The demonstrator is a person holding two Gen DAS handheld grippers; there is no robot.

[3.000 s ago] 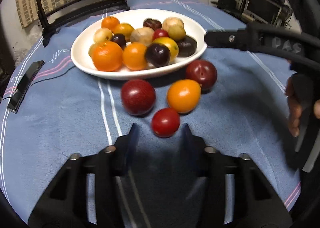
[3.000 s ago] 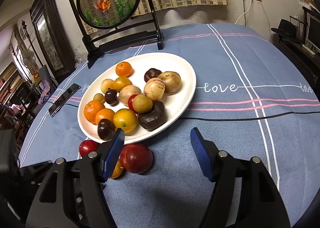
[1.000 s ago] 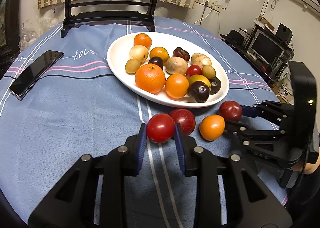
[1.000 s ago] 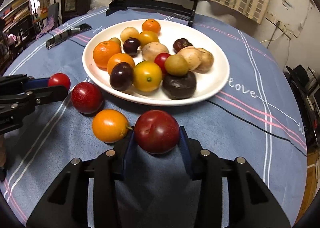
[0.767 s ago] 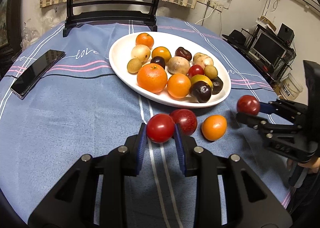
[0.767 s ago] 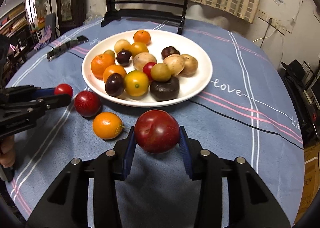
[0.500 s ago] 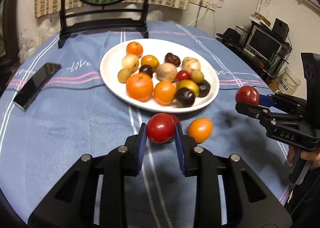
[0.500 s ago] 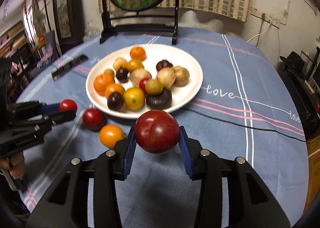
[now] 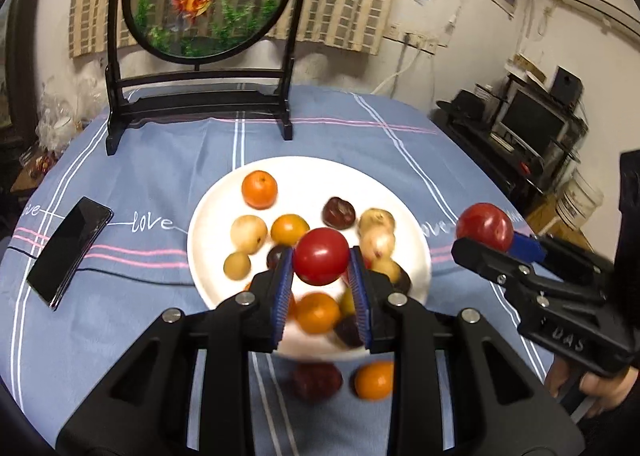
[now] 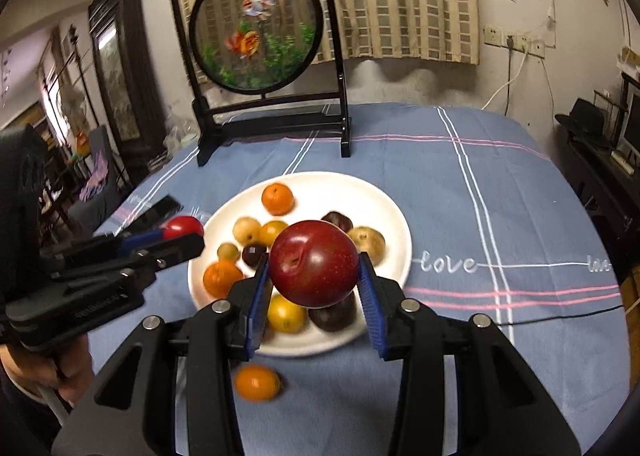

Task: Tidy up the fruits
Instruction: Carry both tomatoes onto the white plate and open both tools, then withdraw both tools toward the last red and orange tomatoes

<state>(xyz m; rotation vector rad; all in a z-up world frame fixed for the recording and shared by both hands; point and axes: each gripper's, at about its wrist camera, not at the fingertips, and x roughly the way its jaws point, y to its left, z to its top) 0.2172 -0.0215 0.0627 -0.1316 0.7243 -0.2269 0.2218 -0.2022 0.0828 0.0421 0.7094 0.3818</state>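
Two pairs of black tongs with blue pads are held side by side above a round table (image 9: 168, 176) covered in a blue striped cloth. The left tongs (image 9: 321, 280) are clenched on a small bright red fruit (image 9: 321, 255), gripped between both pads and lifted clear of the cloth. To their right, the right tongs (image 10: 316, 288) are grasping a larger dark red plum (image 10: 314, 263), which sits pinched between the pads, its dimpled end turned toward the handle. Just beyond and below both pairs of tongs lies a white oval plate (image 10: 384, 208) heaped with fruit: orange ones, pale yellow-brown ones and several dark purple ones, some blurred. On the cloth under the tongs, near the plate's closest edge, rest a loose orange fruit (image 10: 257, 381) and, beside it on its left, a dark red fruit (image 9: 316, 382), both blurred. Well off to the left of the left tongs a black phone (image 9: 70, 246) lies flat on the cloth with a thin dark cable (image 9: 132, 276) running from near it toward the plate. Far beyond the plate stands a round goldfish panel (image 10: 256, 30) in a black frame. A hand (image 10: 60, 372) shows on the left tongs' handle, partly hidden.
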